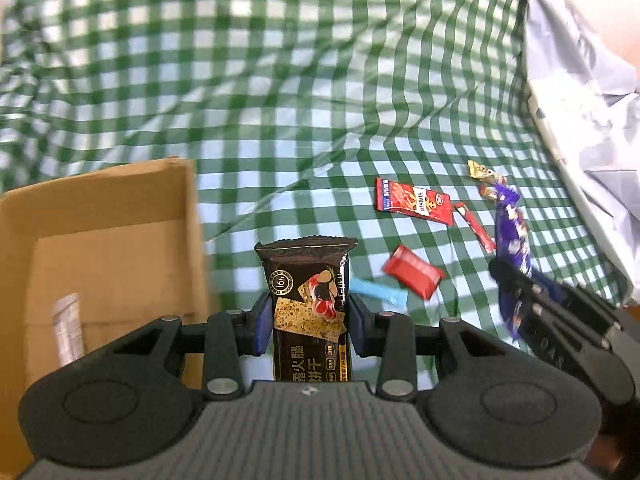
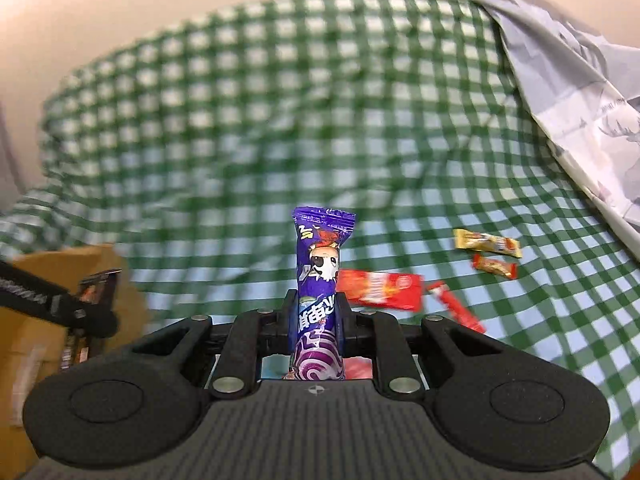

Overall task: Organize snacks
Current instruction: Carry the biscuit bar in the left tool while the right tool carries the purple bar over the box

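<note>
snacks sit pinched in both grippers: left fingers [image 1: 307, 322] clamp a black cracker pack [image 1: 310, 300], right fingers [image 2: 316, 320] a purple candy [image 2: 320, 280]. other snacks [image 1: 414, 202] lie right on the checked cloth [image 1: 280, 100], box [image 1: 108, 240] near left.

Glossy foil snack wrappers [image 1: 414, 201], matt cardboard box [image 1: 116, 208]

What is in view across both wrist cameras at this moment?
Cardboard box: one, brown, left on the cloth.
Checked cloth: one, green and white, under everything.
Black biscuit packet: one, in the left gripper.
Purple snack packet: one, in the right gripper.
Red packets: three, loose, right of centre.
Blue stick: one, on the cloth.
Small gold candies: two, far right.
Grey sheet: one, right edge.
</note>
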Action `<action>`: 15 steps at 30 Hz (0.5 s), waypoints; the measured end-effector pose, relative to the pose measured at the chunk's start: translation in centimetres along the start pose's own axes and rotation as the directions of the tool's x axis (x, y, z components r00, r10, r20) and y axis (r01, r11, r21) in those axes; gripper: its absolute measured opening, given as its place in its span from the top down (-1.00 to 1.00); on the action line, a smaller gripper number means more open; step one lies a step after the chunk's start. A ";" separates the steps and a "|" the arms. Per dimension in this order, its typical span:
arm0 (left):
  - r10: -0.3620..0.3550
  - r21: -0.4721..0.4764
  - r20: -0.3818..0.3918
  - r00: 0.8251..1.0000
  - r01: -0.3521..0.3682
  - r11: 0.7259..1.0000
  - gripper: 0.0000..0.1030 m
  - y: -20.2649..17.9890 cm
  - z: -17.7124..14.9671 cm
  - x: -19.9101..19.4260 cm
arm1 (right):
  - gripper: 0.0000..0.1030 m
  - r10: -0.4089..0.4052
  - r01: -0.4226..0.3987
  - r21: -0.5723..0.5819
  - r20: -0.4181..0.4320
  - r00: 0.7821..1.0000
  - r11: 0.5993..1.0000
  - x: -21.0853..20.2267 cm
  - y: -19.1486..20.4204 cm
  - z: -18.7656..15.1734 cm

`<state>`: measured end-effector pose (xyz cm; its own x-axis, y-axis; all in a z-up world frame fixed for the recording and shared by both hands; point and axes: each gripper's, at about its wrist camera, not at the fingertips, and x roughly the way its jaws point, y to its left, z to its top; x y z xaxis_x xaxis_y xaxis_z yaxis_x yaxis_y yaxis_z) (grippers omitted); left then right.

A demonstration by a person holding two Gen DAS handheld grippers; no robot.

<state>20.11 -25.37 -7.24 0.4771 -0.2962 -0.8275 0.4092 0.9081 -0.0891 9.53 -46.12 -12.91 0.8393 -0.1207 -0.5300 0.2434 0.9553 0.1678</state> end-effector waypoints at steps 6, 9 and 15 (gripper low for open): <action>0.072 -0.027 0.052 0.996 -0.071 0.997 0.17 4.0 -6.2 -7.5 | 0.64 0.142 -0.141 0.022 -0.021 0.990 0.990 -8.3 6.5 -2.5; 0.100 -0.063 0.053 0.994 -0.097 0.993 0.17 6.9 -9.3 -10.8 | 0.64 0.202 -0.202 0.019 -0.051 0.978 0.979 -11.3 9.6 -4.0; 0.150 -0.116 0.086 0.985 -0.140 0.983 0.17 10.9 -14.8 -15.7 | 0.64 0.286 -0.289 -0.031 -0.085 0.954 0.957 -16.6 15.2 -6.4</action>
<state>5.57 -6.48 -3.40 0.5984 -0.1809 -0.7805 0.2456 0.9687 -0.0363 -3.77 -27.83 -6.87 0.8292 0.1810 -0.5288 -0.0254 0.9573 0.2878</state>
